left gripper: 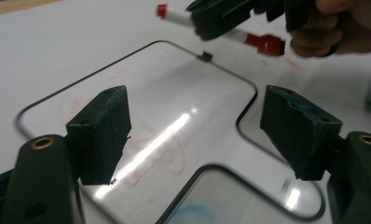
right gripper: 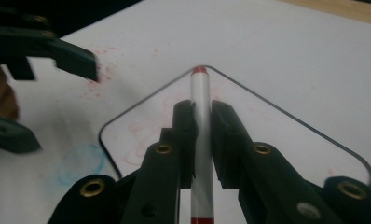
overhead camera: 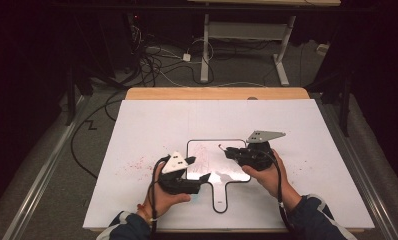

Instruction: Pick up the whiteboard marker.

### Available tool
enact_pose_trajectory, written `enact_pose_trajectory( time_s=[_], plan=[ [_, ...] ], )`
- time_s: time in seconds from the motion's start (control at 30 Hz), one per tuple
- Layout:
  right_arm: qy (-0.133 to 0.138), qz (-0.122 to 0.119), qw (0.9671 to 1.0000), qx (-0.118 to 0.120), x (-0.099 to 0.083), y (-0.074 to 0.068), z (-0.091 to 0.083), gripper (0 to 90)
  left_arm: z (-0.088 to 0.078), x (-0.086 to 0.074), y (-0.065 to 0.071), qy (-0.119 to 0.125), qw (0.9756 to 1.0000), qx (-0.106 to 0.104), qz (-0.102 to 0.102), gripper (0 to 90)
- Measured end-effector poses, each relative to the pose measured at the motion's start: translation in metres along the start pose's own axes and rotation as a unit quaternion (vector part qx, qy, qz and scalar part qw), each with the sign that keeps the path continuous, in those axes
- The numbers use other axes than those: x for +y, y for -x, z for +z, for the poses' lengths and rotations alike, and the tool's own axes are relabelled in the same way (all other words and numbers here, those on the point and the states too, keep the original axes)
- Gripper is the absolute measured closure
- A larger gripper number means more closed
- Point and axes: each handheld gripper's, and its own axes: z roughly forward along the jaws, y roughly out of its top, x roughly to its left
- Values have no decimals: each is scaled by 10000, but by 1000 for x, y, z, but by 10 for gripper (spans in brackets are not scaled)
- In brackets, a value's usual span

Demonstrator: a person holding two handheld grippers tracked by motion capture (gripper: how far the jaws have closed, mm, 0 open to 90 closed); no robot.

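My right gripper point(right gripper: 201, 123) has its jaws clamped on the marker point(right gripper: 201, 100), above the whiteboard point(overhead camera: 199, 150). My left gripper point(left gripper: 195, 133) hangs jaws wide over the board's handle edge, with bare table point(overhead camera: 152, 120) all around.

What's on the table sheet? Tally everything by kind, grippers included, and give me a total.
Grippers: 2, the left gripper open and the right gripper shut on the marker
Markers: 1, a white marker with red ends
Whiteboards: 1, a small handled whiteboard with faint red scribbles
Total: 4
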Motion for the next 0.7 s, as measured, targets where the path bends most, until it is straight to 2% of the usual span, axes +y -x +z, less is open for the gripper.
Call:
enact_pose_trajectory(
  time_s=[0.03, 0.1, 0.13, 0.17, 0.27, 0.33, 0.43, 0.47, 0.7],
  plan=[
    [31, -38, 10000, 12, 0, -4, 0, 818, 12, 7, 4, -1, 9999, -103, -72, 242],
    [149, -53, 9998, 87, 0, -9, 0, 818, 23, 11, 6, -5, 9997, -144, -197, 247],
    [174, -59, 9998, 101, 0, -11, 0, 818, 23, 11, 6, -5, 9997, -144, -197, 256],
    [222, -63, 9997, 101, 0, -13, -1, 818, 30, 14, 5, 40, 9993, -188, -326, 269],
    [321, -56, 9994, 151, -1, -18, -3, 818, 37, 18, 5, 159, 9981, -358, -477, 293],
    [404, -61, 9991, 126, -2, -20, -4, 818, 40, 21, 8, 223, 9977, -441, -470, 296],
    [481, -105, 9987, 162, -3, -24, -6, 818, 45, 23, 10, 229, 9976, -445, -487, 328],
    [495, -120, 9986, 132, -3, -25, -7, 817, 49, 24, 11, 281, 9965, -564, -546, 326],
    [613, 23, 9981, 64, -6, -21, -14, 818, 56, 28, 15, 223, 9980, -508, -297, 489]
  ],
)
